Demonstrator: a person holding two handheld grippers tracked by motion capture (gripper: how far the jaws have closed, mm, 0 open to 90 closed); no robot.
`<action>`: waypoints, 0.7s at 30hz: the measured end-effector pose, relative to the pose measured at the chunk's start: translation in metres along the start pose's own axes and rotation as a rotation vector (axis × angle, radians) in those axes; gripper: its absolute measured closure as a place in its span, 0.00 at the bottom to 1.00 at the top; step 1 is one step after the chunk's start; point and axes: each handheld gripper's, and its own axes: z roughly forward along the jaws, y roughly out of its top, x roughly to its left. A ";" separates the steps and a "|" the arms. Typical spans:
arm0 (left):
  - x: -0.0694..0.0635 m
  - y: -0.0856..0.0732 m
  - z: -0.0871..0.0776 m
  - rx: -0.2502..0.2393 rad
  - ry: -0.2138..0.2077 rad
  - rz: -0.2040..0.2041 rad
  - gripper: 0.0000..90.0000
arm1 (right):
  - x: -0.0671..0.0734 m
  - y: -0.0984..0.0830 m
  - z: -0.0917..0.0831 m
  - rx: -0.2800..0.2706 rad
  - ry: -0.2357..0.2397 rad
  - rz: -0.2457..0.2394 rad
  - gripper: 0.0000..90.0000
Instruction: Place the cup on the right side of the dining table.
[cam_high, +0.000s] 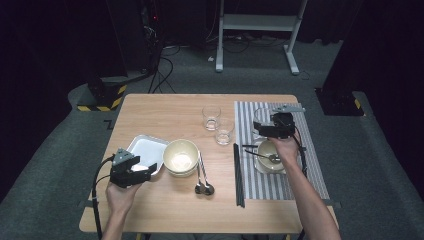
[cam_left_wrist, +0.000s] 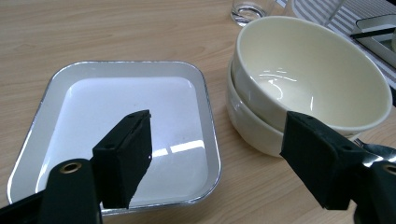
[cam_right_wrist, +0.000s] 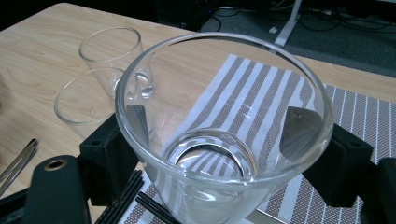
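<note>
My right gripper (cam_high: 264, 126) is shut on a clear drinking glass (cam_high: 259, 118), held upright over the striped placemat (cam_high: 310, 165). In the right gripper view the glass (cam_right_wrist: 224, 84) sits between both black pads, which show through its wall. My left gripper (cam_high: 151, 169) stands open and holds nothing, low over the near right edge of a white square tray (cam_high: 142, 147). In the left gripper view its jaws straddle the tray's corner (cam_left_wrist: 205, 93), with two stacked cream bowls (cam_left_wrist: 308, 79) just to the right.
Two more clear glasses (cam_high: 211, 116) (cam_high: 224, 131) stand mid-table. Two spoons (cam_high: 202, 186) lie beside the stacked bowls (cam_high: 181, 157). Black chopsticks (cam_high: 238, 175) run along the placemat's left edge. A dish with a spoon (cam_high: 270, 159) rests on the placemat.
</note>
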 end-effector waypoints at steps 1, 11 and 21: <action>0.000 -0.002 0.000 0.003 0.004 0.003 0.27 | 0.000 0.000 0.000 0.000 -0.002 0.001 0.22; 0.001 -0.019 -0.001 -0.001 0.023 -0.010 0.26 | -0.002 -0.001 0.004 0.013 -0.006 0.007 0.22; 0.004 -0.041 0.001 0.018 0.055 -0.033 0.20 | -0.001 -0.001 0.010 0.025 -0.013 0.008 0.22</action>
